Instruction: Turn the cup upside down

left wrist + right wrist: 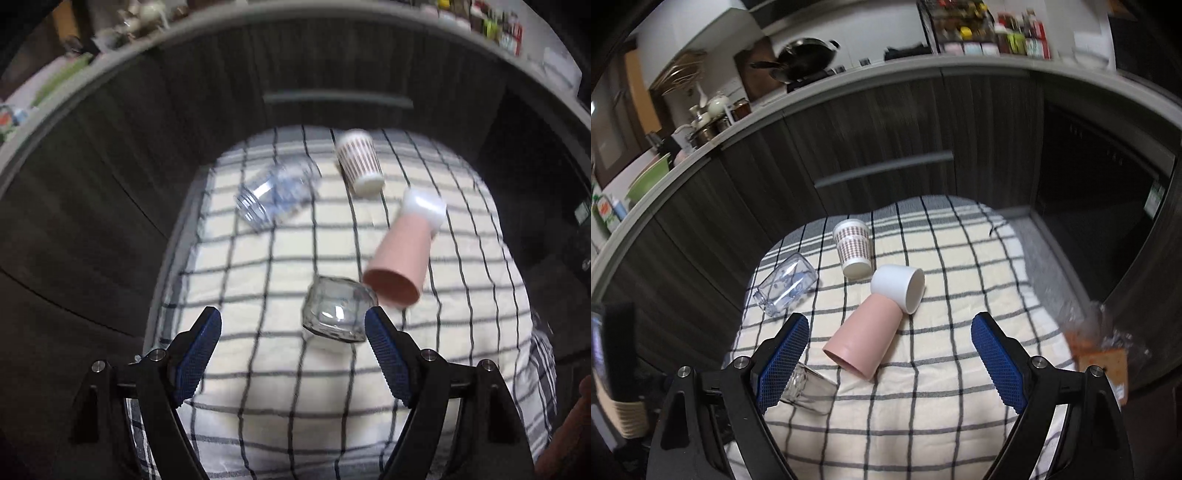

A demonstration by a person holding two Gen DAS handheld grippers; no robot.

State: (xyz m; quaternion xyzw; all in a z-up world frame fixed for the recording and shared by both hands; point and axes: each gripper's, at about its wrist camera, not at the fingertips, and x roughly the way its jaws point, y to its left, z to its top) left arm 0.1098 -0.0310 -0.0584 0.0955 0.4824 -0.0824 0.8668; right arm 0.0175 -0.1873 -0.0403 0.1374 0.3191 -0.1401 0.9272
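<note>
Between both spread tools (293,325) (890,332), bare checked cloth (942,387); pink cup (862,341) seemingly sideways.

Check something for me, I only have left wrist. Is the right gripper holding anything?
Observer: No. The right gripper is open and empty. The pink cup lies on its side just ahead of it.
Operator: White blur behind the pink one?
Observer: A white cup, also on its side. Its mouth faces right in the right wrist view, and it rests against the pink cup's closed end.
Operator: Anything past the cloth's right edge?
Observer: A blurred bag with orange contents sits beside the checked cloth.
</note>
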